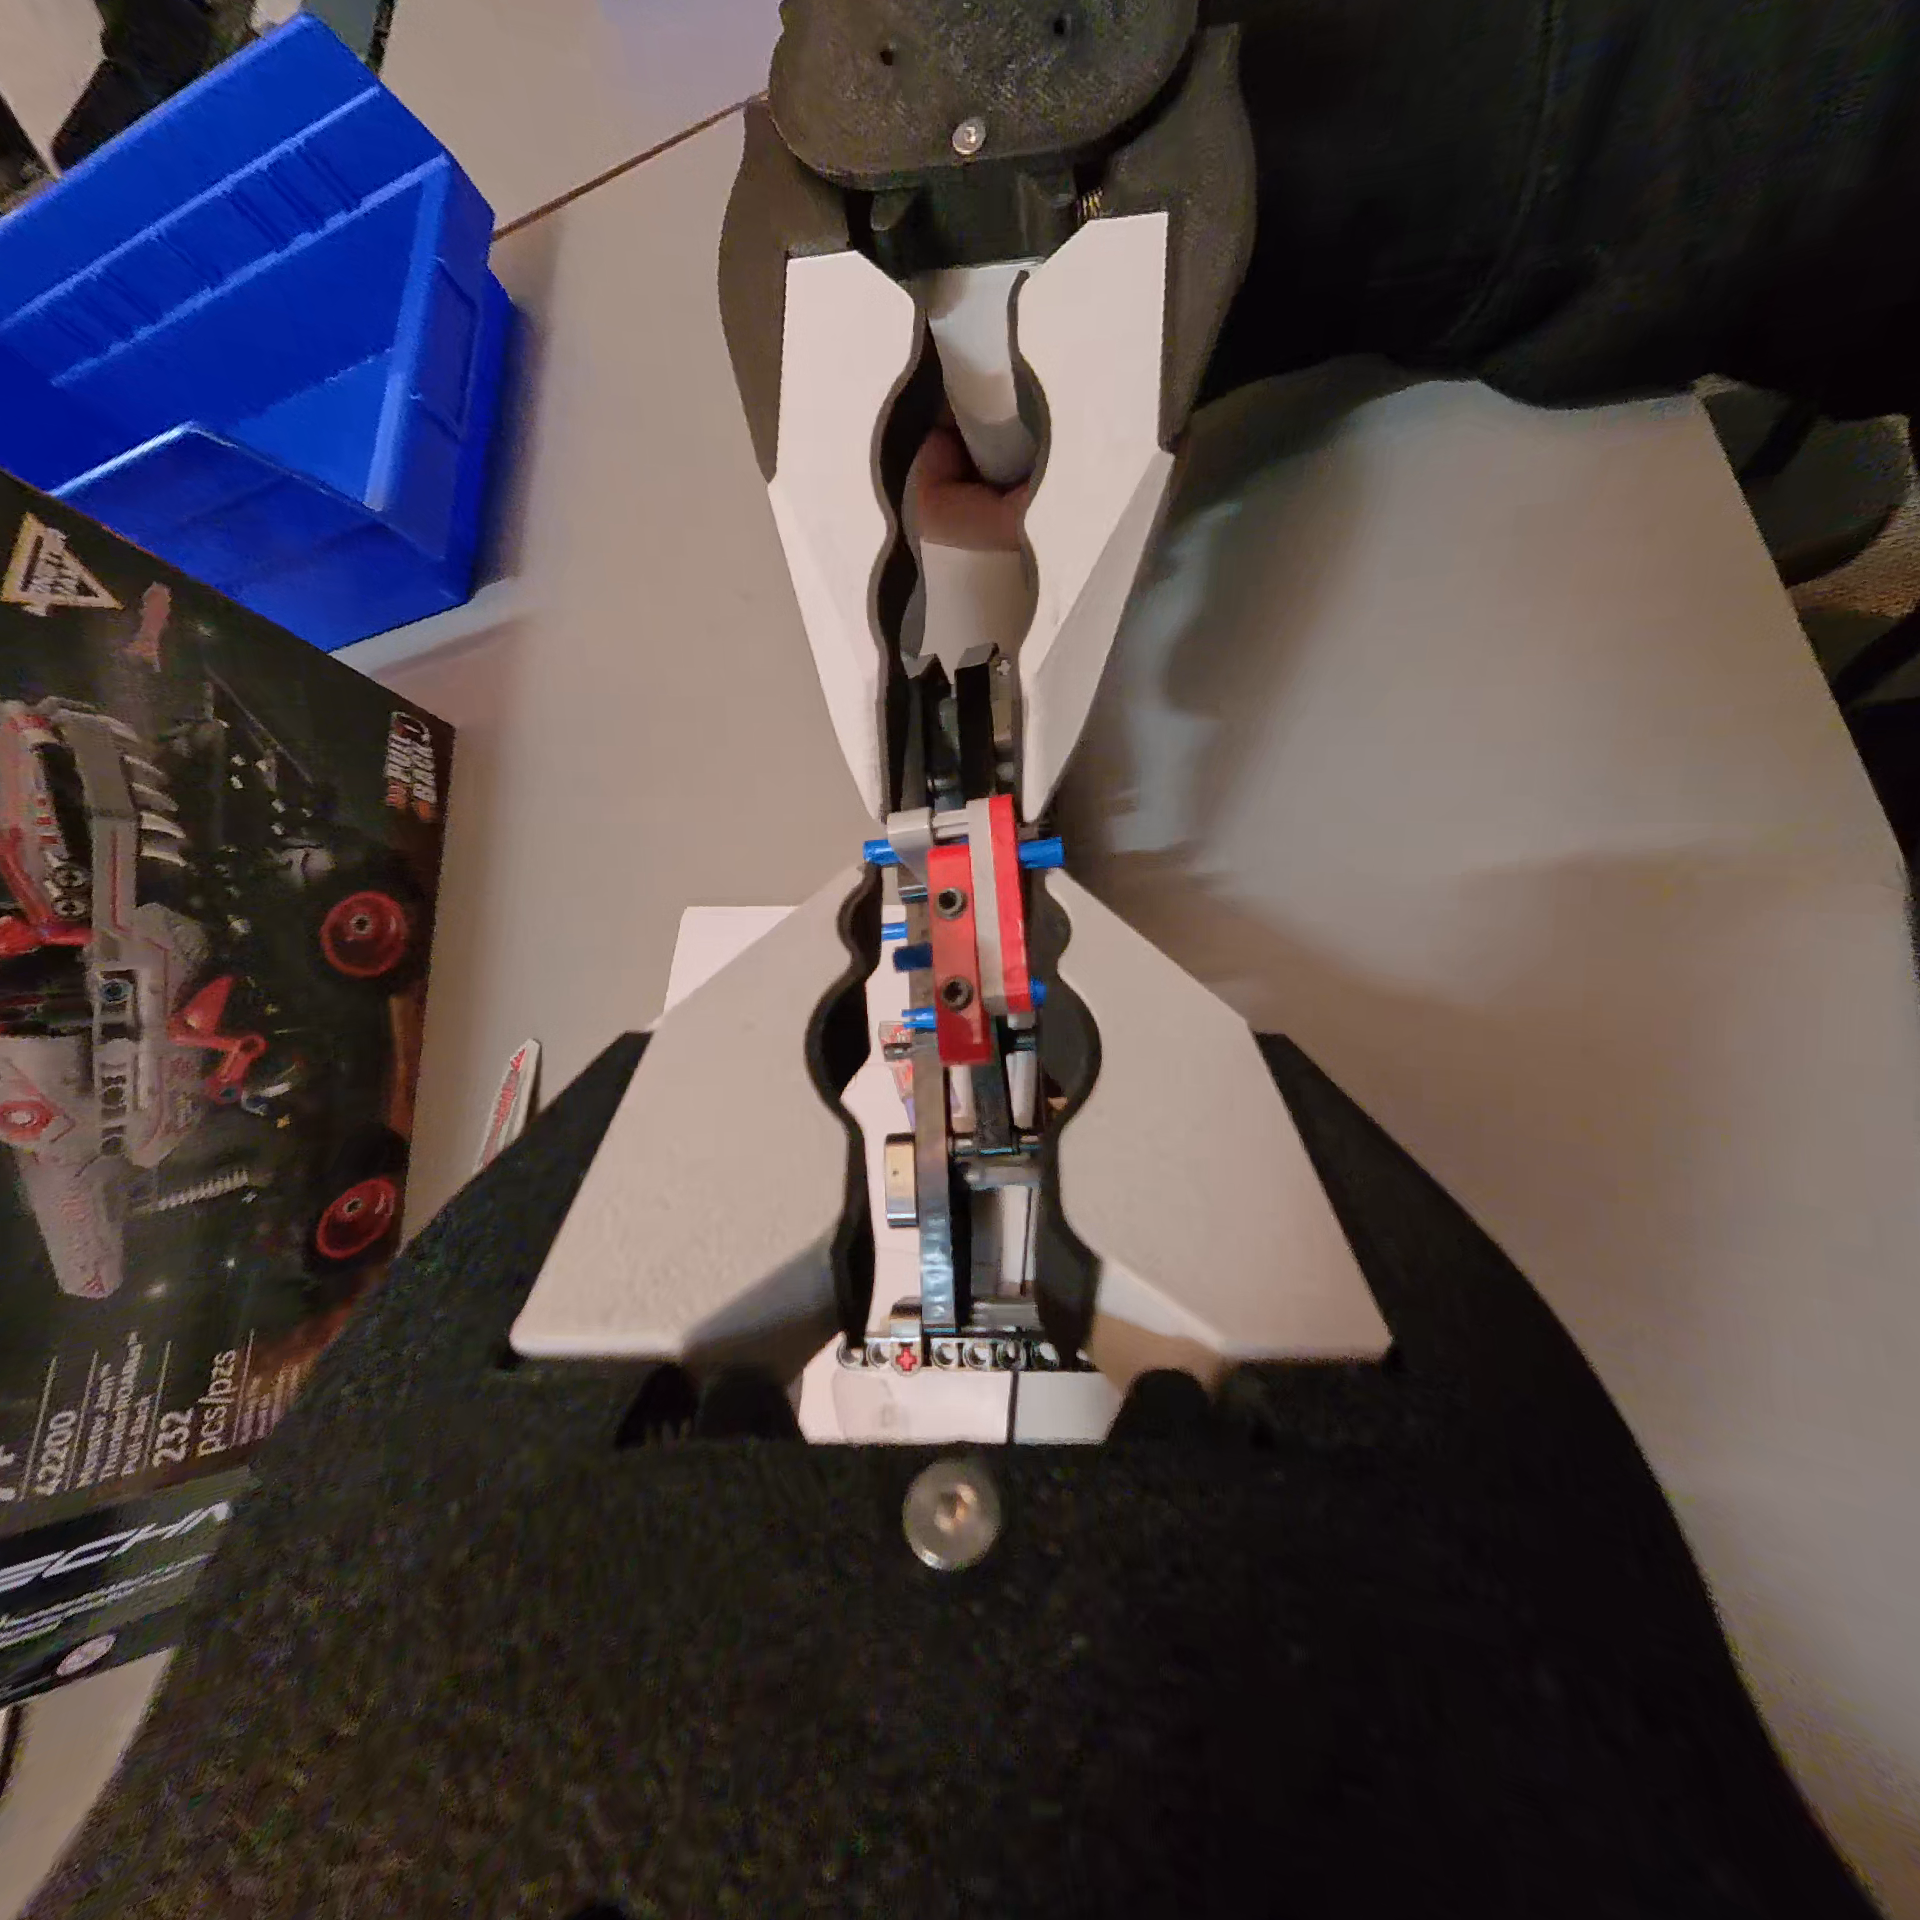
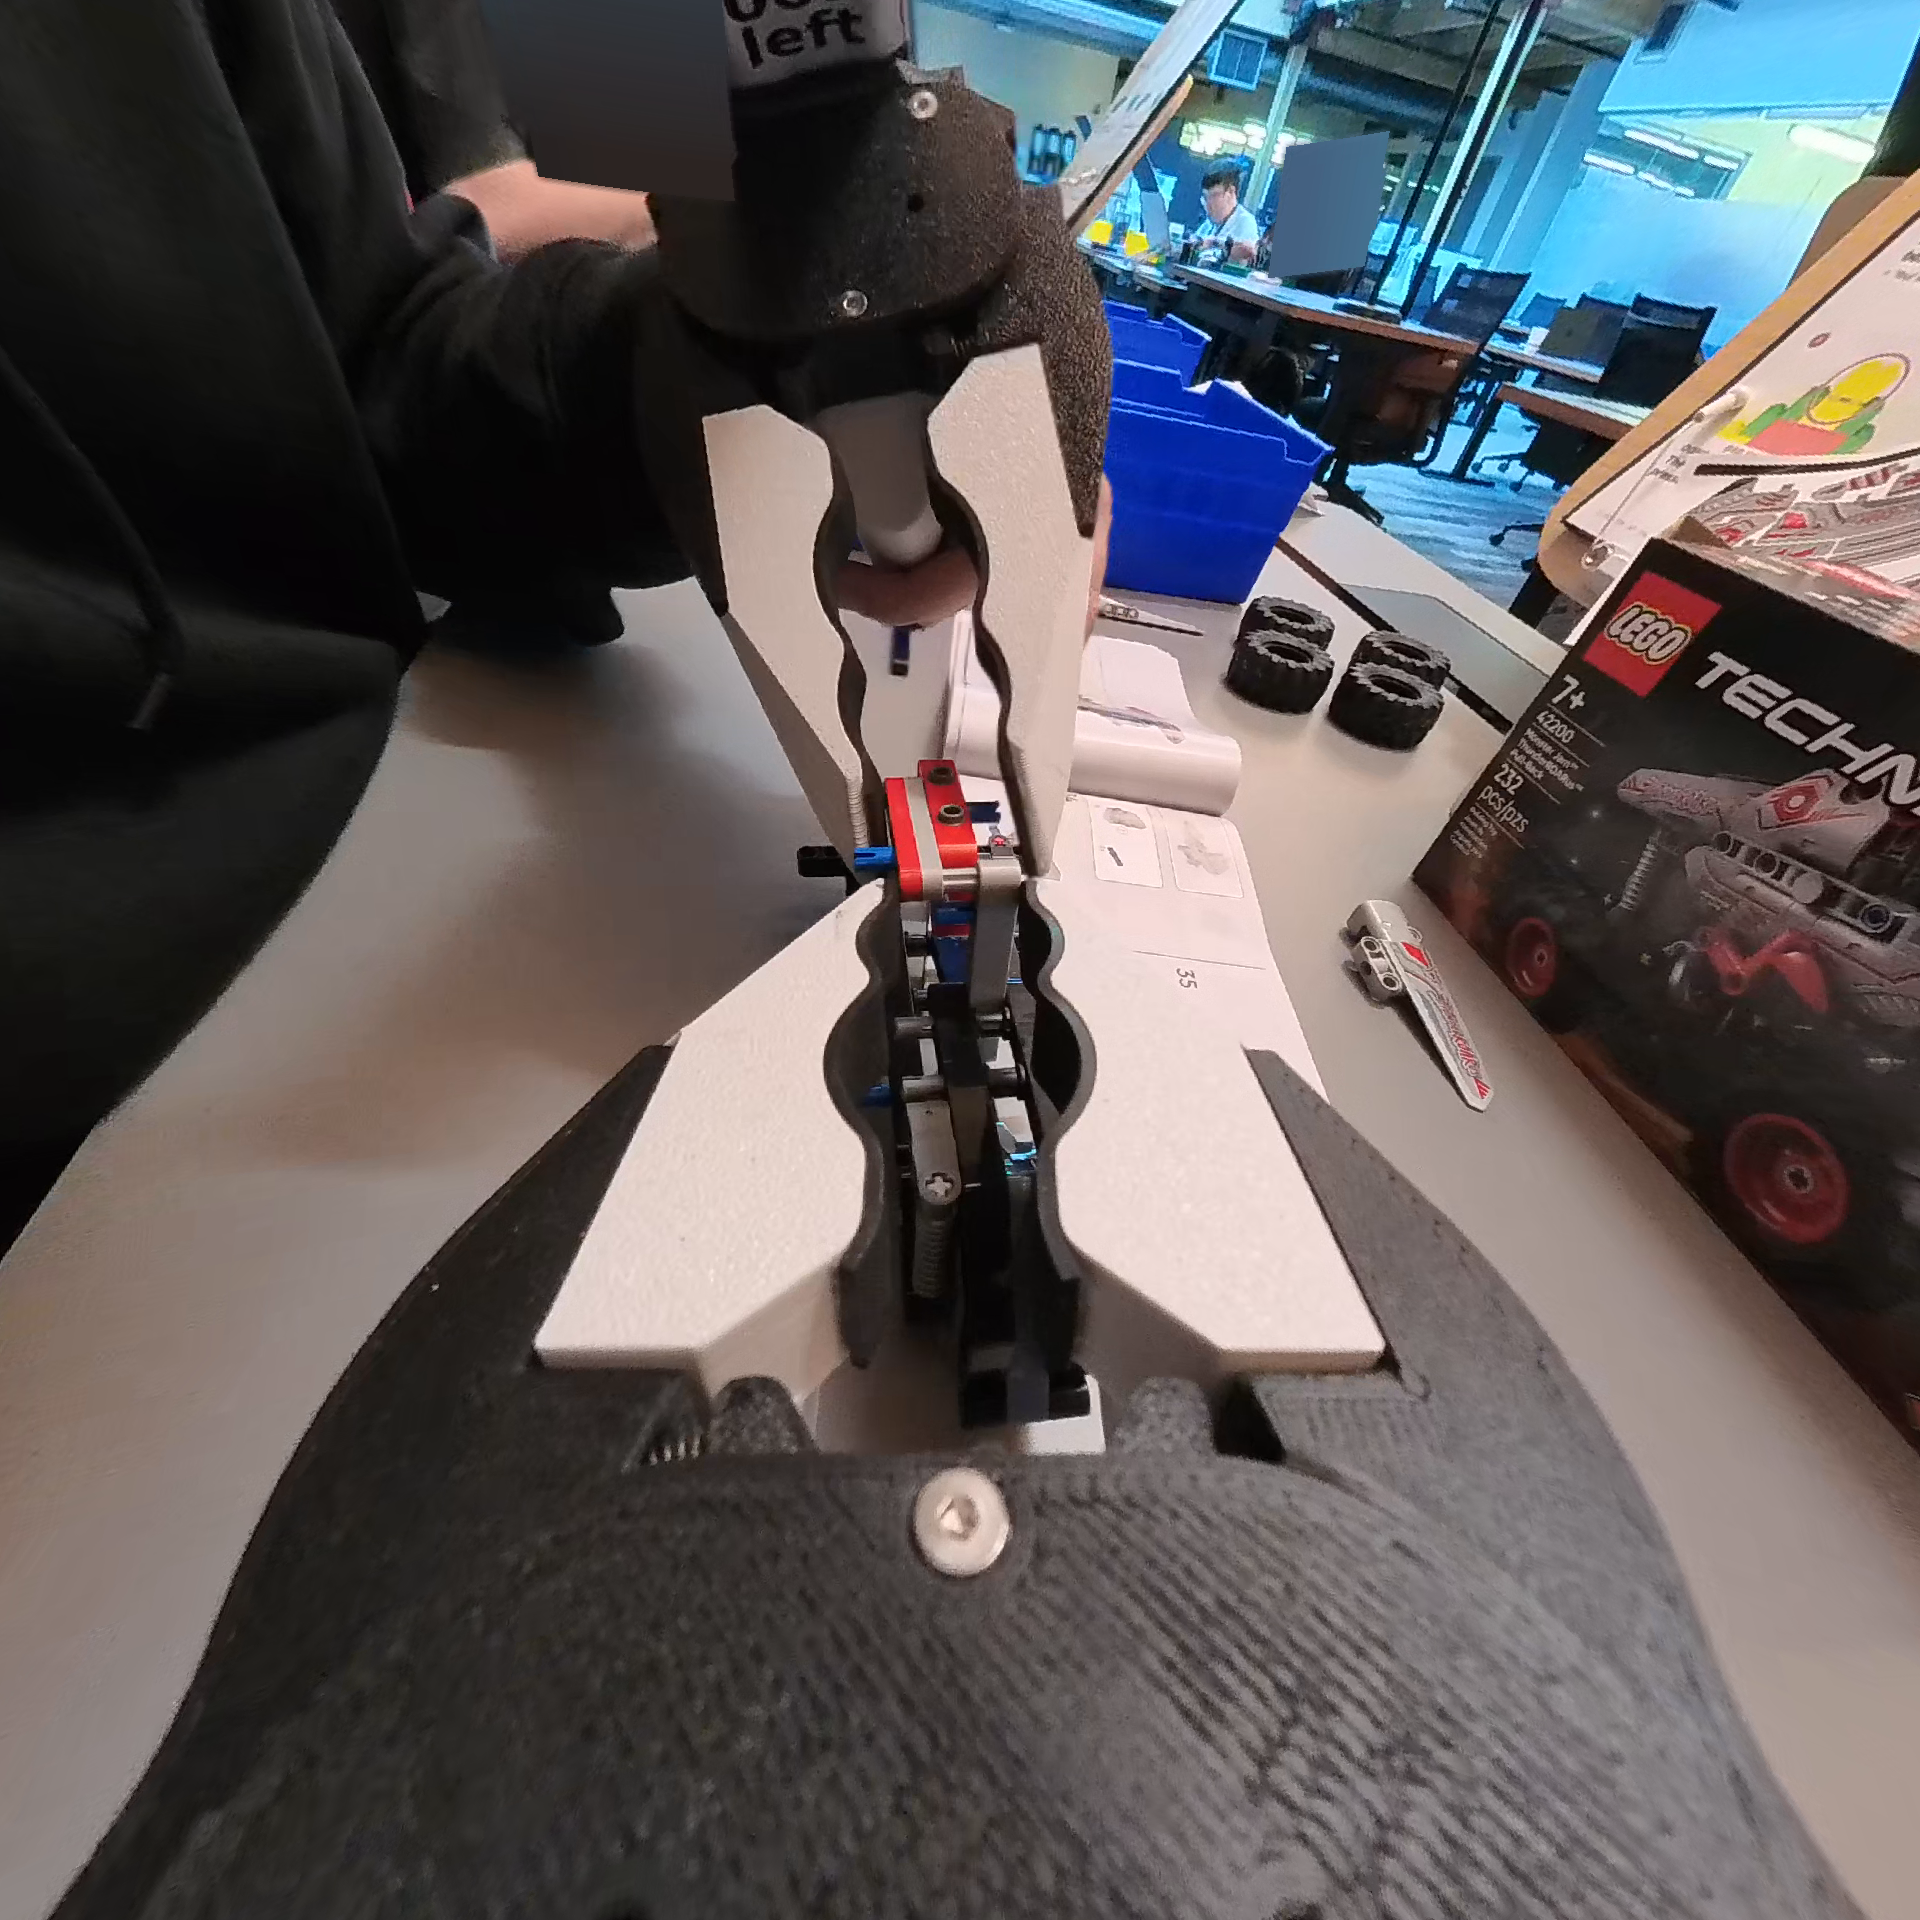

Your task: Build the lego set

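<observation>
A partly built Lego assembly (image 1: 971,956) of dark beams, a red beam, grey parts and blue pins is held in the air between my two grippers, which face each other tip to tip. My left gripper (image 1: 961,894) is shut on it from below in the left wrist view, and my right gripper (image 1: 956,805) clamps it from above. In the right wrist view my right gripper (image 2: 951,904) is shut on the dark frame with a spring (image 2: 966,1143). There the left gripper (image 2: 948,831) grips the red and grey end (image 2: 930,842).
On the pale table (image 1: 1455,831) are a blue bin (image 2: 1195,488), the Lego box (image 2: 1714,883), several black tyres (image 2: 1340,665), an open instruction booklet (image 2: 1174,904) and a grey stickered panel (image 2: 1423,997). A person's dark sleeve (image 2: 260,468) is at the left. Less than 4 cm separates the two grippers' tips.
</observation>
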